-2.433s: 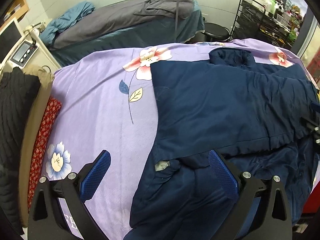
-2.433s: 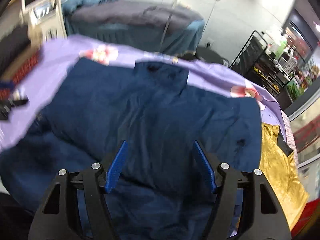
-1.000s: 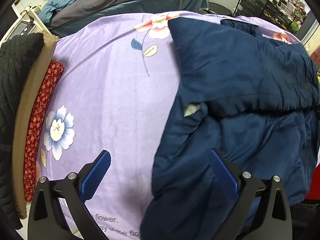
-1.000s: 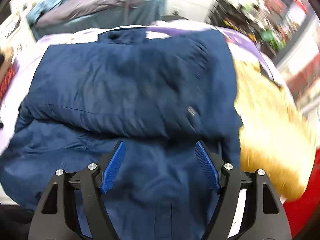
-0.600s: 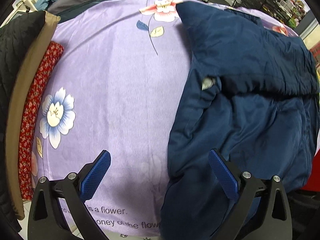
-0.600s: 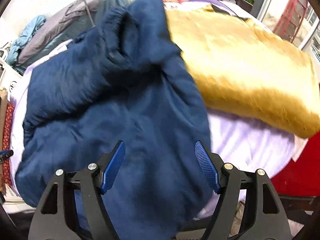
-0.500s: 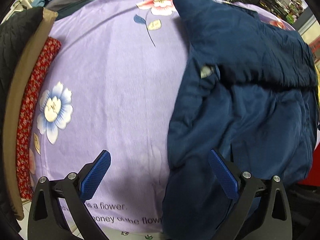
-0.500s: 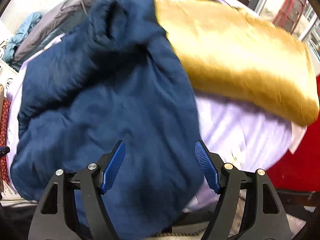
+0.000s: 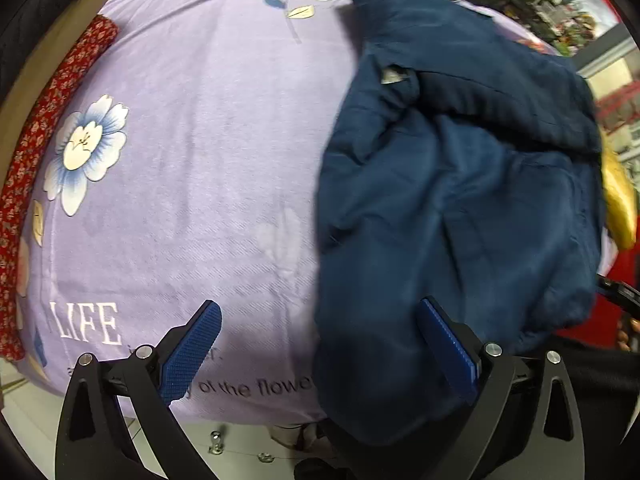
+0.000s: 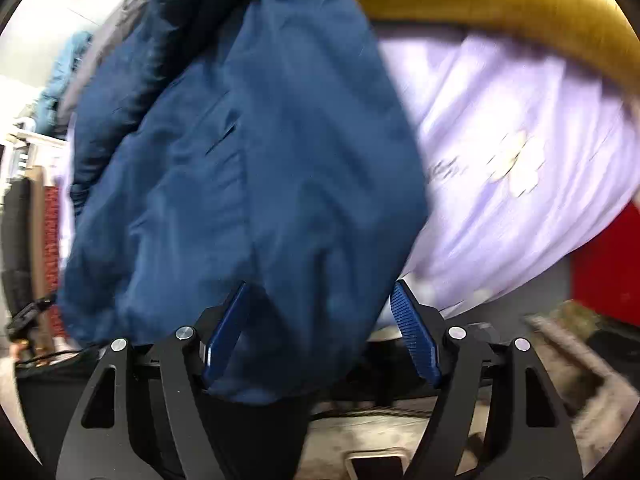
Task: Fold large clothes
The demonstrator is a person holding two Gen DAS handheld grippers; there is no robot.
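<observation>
A large navy blue padded jacket (image 9: 452, 184) lies on a lilac flowered sheet (image 9: 192, 140), its lower part hanging over the near edge of the table. My left gripper (image 9: 320, 344) is open at the near edge, with the jacket's left hem hanging between its fingers. In the right wrist view the jacket (image 10: 248, 152) fills the left and centre. My right gripper (image 10: 320, 332) is open, with the hanging bottom of the jacket between its blue pads (image 10: 412, 340). The view is blurred.
A golden-yellow garment (image 10: 500, 4) lies beyond the jacket on the right; it also shows in the left wrist view (image 9: 620, 200). A red patterned cloth (image 9: 40, 128) and dark and tan clothes lie along the sheet's left edge. Floor shows below the edge (image 10: 560, 380).
Both grippers have dropped toward the near edge of the table. The right gripper has swung to the jacket's right side and its hanging hem now sits between the fingers. Both stay open.
</observation>
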